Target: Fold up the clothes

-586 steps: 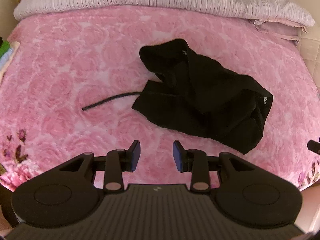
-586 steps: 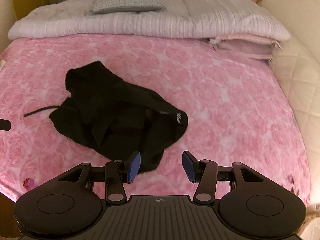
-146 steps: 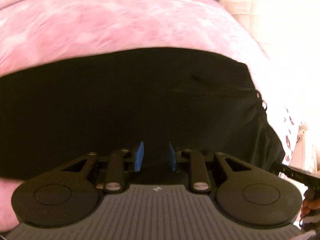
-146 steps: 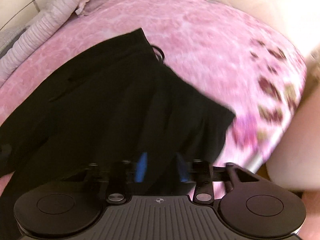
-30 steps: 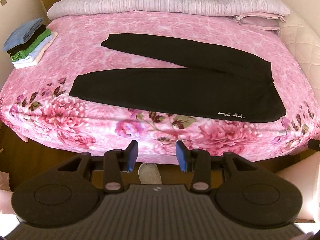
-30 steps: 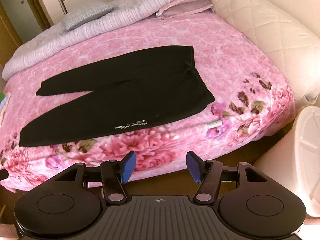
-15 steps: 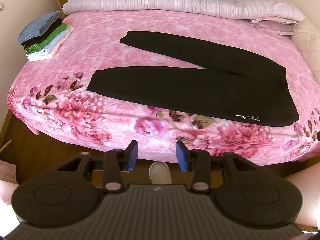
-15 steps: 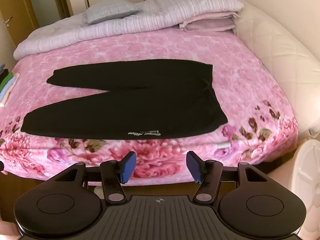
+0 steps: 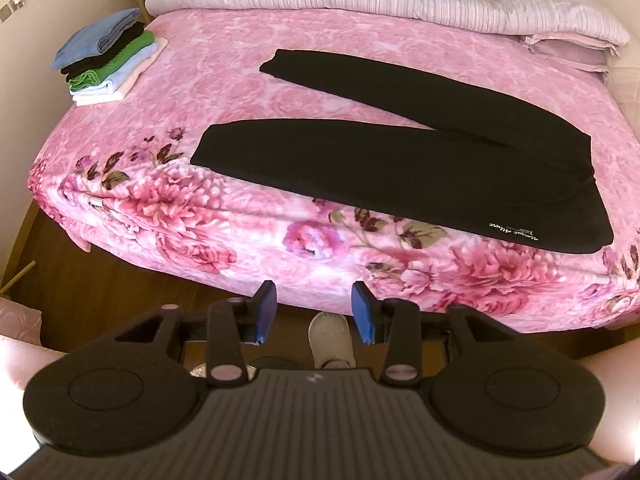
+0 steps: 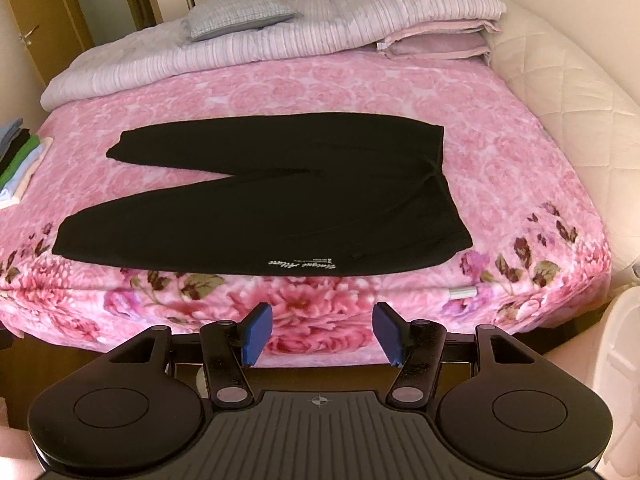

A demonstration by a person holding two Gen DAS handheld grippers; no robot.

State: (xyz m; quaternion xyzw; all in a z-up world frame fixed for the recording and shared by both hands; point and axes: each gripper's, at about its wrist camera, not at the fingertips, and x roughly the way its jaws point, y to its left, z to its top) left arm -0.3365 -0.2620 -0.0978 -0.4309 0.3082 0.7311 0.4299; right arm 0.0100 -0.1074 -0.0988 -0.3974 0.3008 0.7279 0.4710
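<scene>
A pair of black trousers (image 9: 400,168) (image 10: 260,216) lies spread flat on the pink flowered bed (image 9: 224,92) (image 10: 500,152), legs apart toward the left, waistband at the right, white lettering near the front edge. My left gripper (image 9: 314,314) hangs open off the bed's front edge, over the floor, with nothing between its blue pads. My right gripper (image 10: 320,334) is also open and empty, held back from the bed's front edge below the lettering.
A stack of folded clothes (image 9: 106,58) (image 10: 18,160) sits at the bed's far left corner. Folded quilts and a grey pillow (image 10: 236,14) lie along the head. A slippered foot (image 9: 330,338) stands on the wooden floor below. A padded cream wall (image 10: 568,76) borders the right side.
Both views have swung: the trousers sit further right in the left wrist view and more centred in the right wrist view. Both grippers stay open and empty; the trousers have not moved.
</scene>
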